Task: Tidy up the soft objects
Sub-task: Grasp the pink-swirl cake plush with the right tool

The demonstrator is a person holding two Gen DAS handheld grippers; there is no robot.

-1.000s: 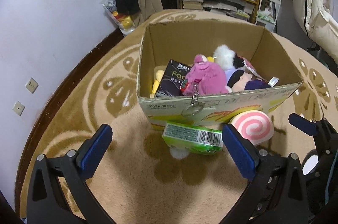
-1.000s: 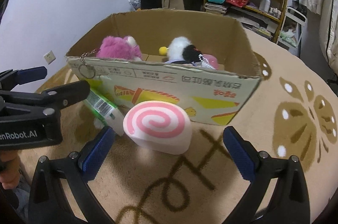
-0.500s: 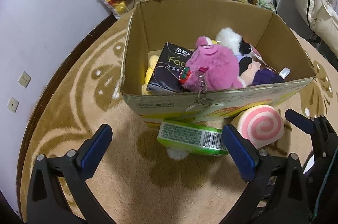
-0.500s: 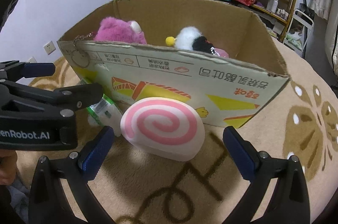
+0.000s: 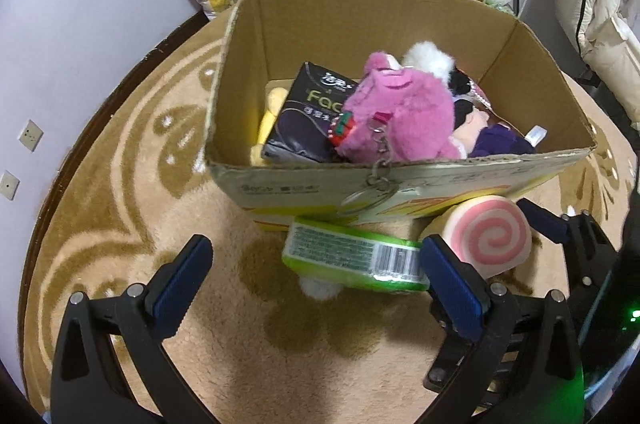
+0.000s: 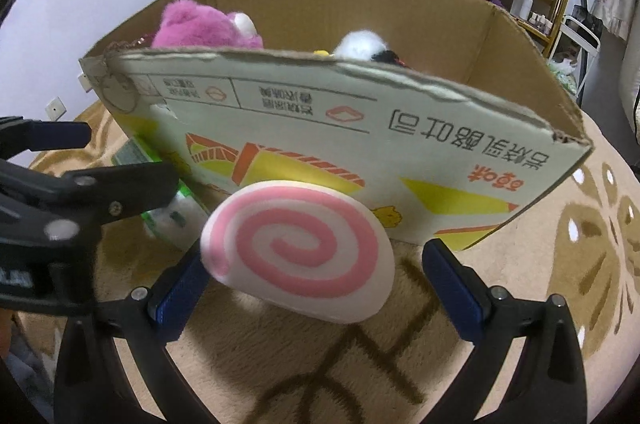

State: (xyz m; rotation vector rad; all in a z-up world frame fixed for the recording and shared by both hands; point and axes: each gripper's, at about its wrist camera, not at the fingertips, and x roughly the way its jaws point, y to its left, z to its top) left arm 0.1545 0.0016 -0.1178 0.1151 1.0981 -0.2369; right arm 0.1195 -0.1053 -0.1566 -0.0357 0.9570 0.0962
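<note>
The right claw [image 6: 312,288] hangs released, its blue pads either side of a pink swirl cushion [image 6: 298,250] lying on the rug [image 6: 520,304] against a cardboard box [image 6: 360,128]. The left claw [image 5: 316,272], also released, hovers before a green pack [image 5: 352,256]; beyond, in the box [image 5: 304,184], sits a pink plush [image 5: 404,112].
</note>
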